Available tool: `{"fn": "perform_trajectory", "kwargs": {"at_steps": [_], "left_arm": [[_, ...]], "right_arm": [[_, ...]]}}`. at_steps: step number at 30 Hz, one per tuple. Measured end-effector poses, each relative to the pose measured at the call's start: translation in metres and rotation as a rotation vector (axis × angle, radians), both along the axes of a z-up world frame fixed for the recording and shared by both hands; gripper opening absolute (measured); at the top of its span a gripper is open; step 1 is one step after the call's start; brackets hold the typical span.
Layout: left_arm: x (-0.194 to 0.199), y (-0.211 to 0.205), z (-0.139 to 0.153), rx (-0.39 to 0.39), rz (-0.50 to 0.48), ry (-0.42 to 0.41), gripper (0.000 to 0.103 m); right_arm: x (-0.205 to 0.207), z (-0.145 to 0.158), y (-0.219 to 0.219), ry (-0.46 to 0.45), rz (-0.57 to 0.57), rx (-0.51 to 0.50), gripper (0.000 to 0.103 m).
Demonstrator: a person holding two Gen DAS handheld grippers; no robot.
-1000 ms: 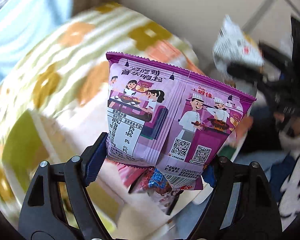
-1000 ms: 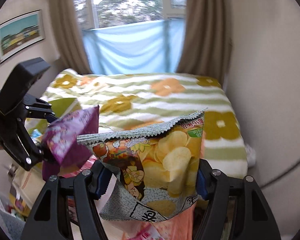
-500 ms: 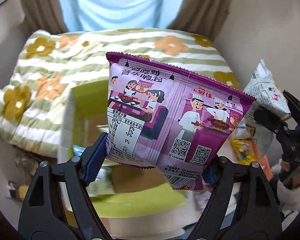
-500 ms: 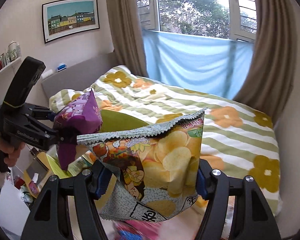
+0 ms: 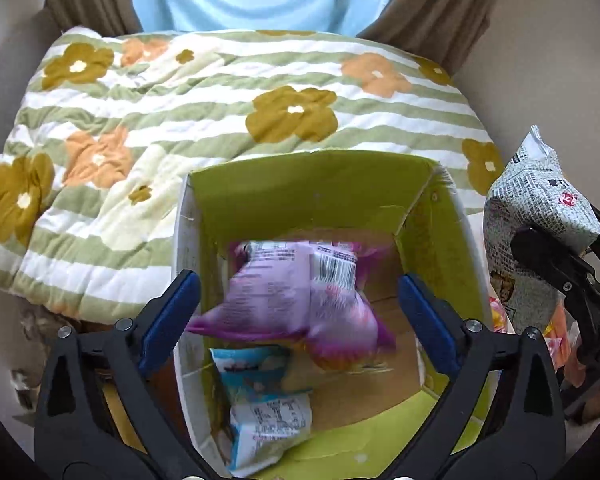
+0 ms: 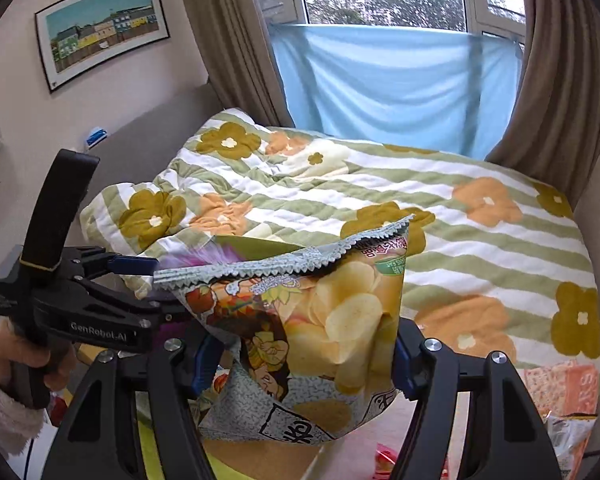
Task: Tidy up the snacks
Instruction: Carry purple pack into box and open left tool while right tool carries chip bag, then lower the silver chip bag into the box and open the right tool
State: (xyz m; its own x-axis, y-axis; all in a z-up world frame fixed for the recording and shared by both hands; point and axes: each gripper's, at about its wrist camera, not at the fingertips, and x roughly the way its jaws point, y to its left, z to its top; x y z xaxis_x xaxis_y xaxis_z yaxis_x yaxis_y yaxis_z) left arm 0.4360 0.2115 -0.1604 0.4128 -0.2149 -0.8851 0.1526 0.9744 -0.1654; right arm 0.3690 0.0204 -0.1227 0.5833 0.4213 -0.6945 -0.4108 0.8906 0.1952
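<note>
Over the lime-green cardboard box (image 5: 308, 192), the left gripper (image 5: 300, 312) is hanging with its blue pads spread wide and nothing between them. The purple snack packet (image 5: 296, 292) is sitting blurry in the gap, clear of both pads and inside the box mouth, long axis running roughly side to side and tipped, barcode end pointing up toward the far wall of the box. Half a second ago that same packet was standing upright, pinched in those pads, so it's been let go and the fingers have swung open since. Under it, a blue-and-white packet (image 5: 260, 368) and a white one (image 5: 268, 428) are lying at the near-left of the box floor.

Meanwhile the right gripper (image 6: 300, 356) is squeezing the potato chip bag (image 6: 312, 320) just like before, pads closed on its lower sides. That bag is standing upright, long axis vertical, crimped top edge pointing up toward the floral quilt (image 6: 460, 216), just beside the box on its right. Behind it all, the blue cloth (image 6: 392, 84) is hanging under the window.
</note>
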Motion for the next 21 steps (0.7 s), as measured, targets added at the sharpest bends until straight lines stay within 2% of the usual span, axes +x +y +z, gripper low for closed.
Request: {"fn": "perform_trajectory", "kwargs": {"at_steps": [5, 11, 15, 21], "left_arm": [[-0.013, 0.005, -0.003, 0.033, 0.022, -0.041, 0.099], [-0.049, 0.005, 0.006, 0.050, 0.128, -0.135, 0.099], [-0.061, -0.003, 0.009, 0.105, 0.161, -0.137, 0.099], [-0.070, -0.002, 0.011, 0.126, 0.188, -0.129, 0.099]], "right_arm": [[0.006, -0.010, 0.004, 0.033, -0.032, -0.021, 0.064], [0.014, -0.015, 0.006, 0.065, -0.017, -0.015, 0.064], [0.023, -0.020, 0.010, 0.083, 0.008, -0.008, 0.064], [0.036, -0.019, 0.018, 0.082, 0.029, 0.017, 0.066]]}}
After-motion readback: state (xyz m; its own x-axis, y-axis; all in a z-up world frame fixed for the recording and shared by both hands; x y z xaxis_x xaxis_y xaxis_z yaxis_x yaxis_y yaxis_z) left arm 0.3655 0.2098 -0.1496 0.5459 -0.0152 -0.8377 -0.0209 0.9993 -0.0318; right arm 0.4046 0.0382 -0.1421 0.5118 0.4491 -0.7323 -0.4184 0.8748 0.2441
